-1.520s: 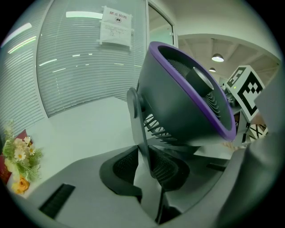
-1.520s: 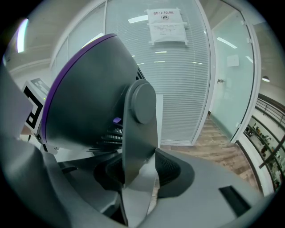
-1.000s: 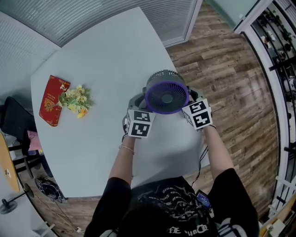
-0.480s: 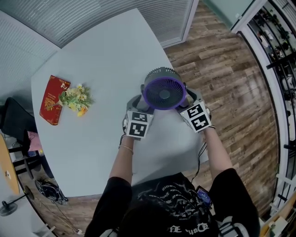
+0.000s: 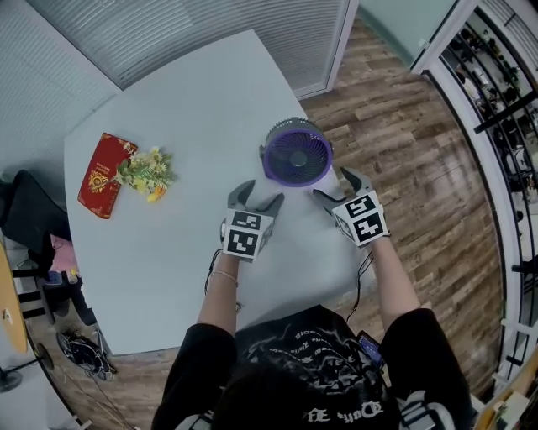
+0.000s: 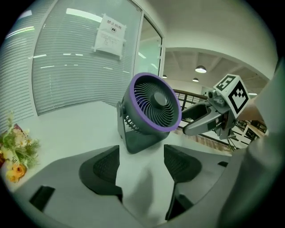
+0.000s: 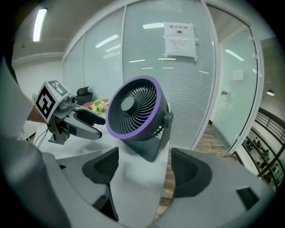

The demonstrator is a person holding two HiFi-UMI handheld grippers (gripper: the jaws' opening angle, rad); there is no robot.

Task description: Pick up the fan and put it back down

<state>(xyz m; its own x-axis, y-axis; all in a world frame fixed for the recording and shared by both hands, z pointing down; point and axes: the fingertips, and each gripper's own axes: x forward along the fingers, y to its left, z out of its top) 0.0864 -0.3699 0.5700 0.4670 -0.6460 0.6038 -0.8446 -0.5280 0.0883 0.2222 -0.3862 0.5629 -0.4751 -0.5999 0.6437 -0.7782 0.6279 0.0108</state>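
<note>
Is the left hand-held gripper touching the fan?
Apart. Left gripper view shows table between fan and left hand-held gripper, whose empty jaws have just been opening.

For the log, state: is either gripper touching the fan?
No: the left gripper and right gripper, jaws just opened, sit empty and clear of the fan.

A pale table (image 5: 168, 109) fills the middle of the head view. At its left edge lies a red packet (image 5: 102, 175), touching a small bunch of flowers (image 5: 148, 171). Wood floor (image 5: 403, 143) runs down the right side and blinds (image 5: 210, 21) span the top. In the right gripper view, a paper notice (image 7: 180, 41) hangs upper centre on the glass wall (image 7: 147, 67).
</note>
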